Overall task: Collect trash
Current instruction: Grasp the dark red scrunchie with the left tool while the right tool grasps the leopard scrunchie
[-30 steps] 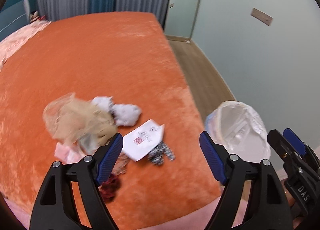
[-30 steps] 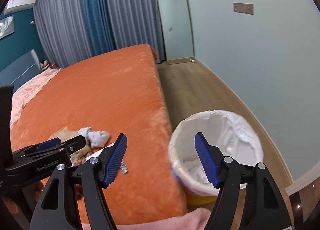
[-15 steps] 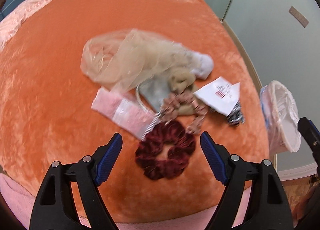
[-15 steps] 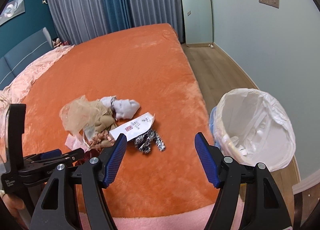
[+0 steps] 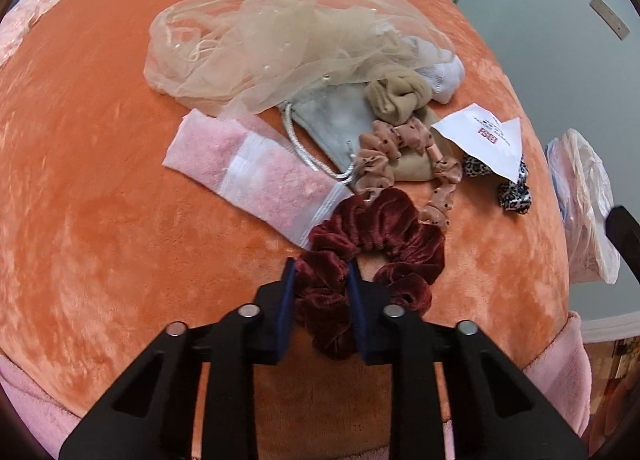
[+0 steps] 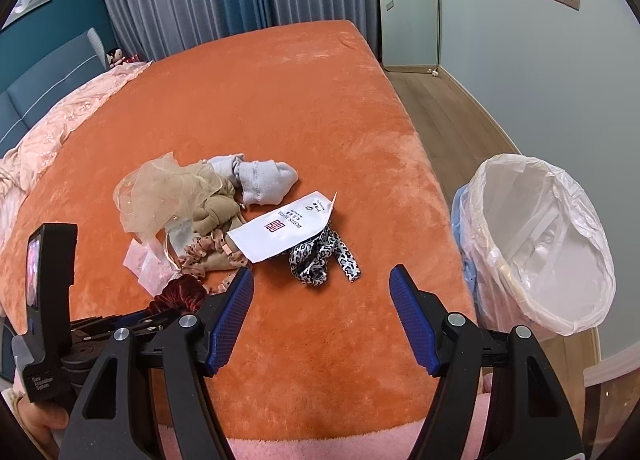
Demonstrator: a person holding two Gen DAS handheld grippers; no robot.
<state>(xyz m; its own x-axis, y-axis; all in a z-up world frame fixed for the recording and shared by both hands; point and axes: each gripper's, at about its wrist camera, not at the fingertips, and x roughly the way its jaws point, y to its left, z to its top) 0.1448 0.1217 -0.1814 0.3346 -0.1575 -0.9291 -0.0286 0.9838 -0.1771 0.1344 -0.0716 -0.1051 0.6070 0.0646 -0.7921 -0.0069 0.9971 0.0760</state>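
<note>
Fingers, left: the left gripper (image 5: 322, 292) has its 2 blue-padded fingers (image 5: 286, 300) pinched onto the near lobe of the dark red velvet scrunchie (image 5: 372, 252), which lies on the orange plush bed (image 5: 100, 220).
Fingers, right: the right gripper (image 6: 322, 320) is spread wide and holds nothing.
Scrunchie position: nearest item of the pile, its far edge touching the pink wrapped sachet (image 5: 256, 176) and the pink dotted scrunchie (image 5: 400, 164).
Doing the lift well: I judge a straight upward pull best, so the velvet clears the sachet and dotted scrunchie without dragging them; the bite covers only 1 fold, so a slow rise guards against slipping.
Bin: the white-lined waste bin (image 6: 540, 244) stands on the floor just beside the bed's right edge, its mouth open.
Left pose: low over the near edge of the bed, angled down and forward.
Right pose: higher, level, aimed between the white printed paper packet (image 6: 286, 228) and the bin.
</note>
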